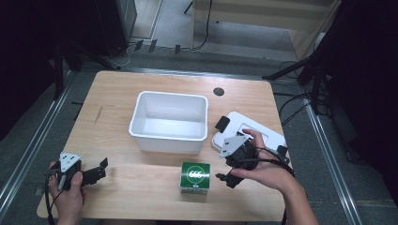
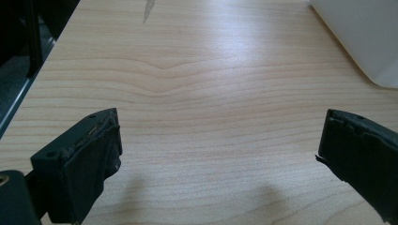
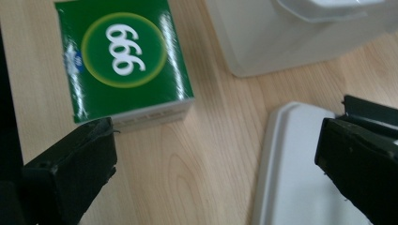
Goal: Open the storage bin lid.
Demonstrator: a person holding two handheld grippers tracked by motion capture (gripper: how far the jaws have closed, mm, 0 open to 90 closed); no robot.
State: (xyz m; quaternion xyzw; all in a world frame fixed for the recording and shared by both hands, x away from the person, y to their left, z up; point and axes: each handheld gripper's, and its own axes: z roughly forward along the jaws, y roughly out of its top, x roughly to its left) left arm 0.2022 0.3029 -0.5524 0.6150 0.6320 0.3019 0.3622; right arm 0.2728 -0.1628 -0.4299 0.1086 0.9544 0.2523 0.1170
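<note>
We hold the right gripper (image 1: 226,151) with fingers wide apart and nothing between them; the green box (image 3: 123,61) sits on the counter (image 1: 141,180) just past its left finger (image 3: 70,173), the white lid (image 3: 300,168) by the other. It looks light, stiff, glossy and likely slippery, so we judge its flat opposite sides the best hold. The left gripper (image 2: 218,154) rests apart over bare wood, a white bin (image 1: 169,121) beyond.

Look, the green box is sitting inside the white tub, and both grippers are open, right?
Not quite. The green box sits on the table, in front of the white tub, not inside it; the high view shows this. The left gripper and right gripper are indeed both open.
</note>
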